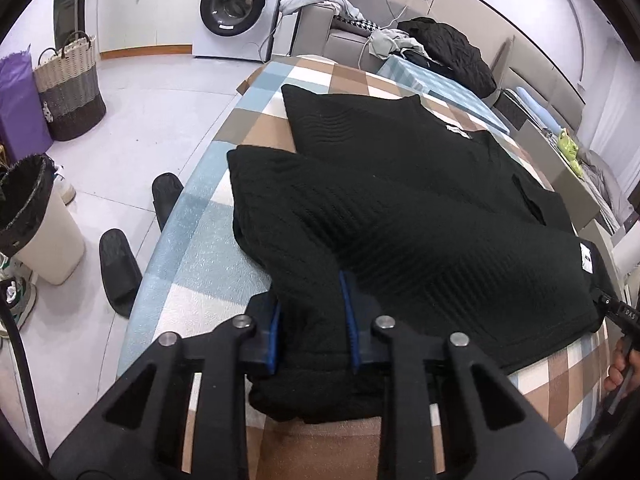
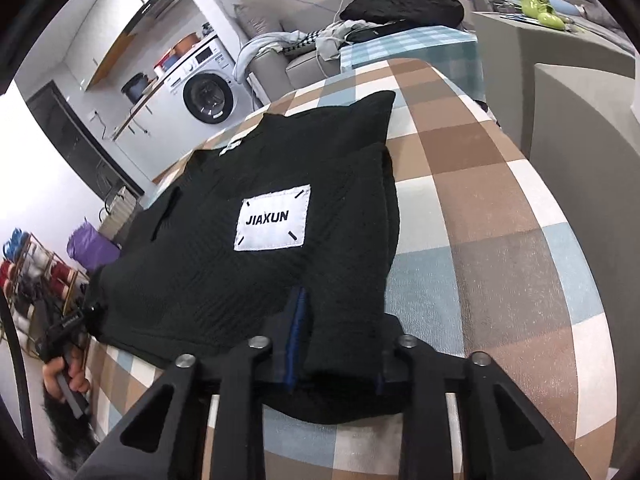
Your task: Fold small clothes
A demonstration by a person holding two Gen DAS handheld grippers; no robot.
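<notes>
Nearest to me, the left tongs [image 1: 314, 320] are clamped on a bunched fold at the near left corner of the black knit sweater [image 1: 420, 208], with cloth packed between the blue pads [image 1: 347, 312]. In the right wrist view the right tongs [image 2: 338, 344] are likewise clamped on the near right corner, the fabric wedged tight between their fingers. The sweater lies flat on the checked surface [image 2: 480, 200], sleeves already folded in over the body, its white JIAXUN patch [image 2: 274, 218] facing up. I judge we are at the step of folding the hem end toward the collar: both near corners are gripped, nothing lifted yet. Next I would raise both corners together, keep them level, and carry them forward over the patch without dragging the sleeves loose. Beyond the surface sits a washing machine [image 1: 236, 4].
</notes>
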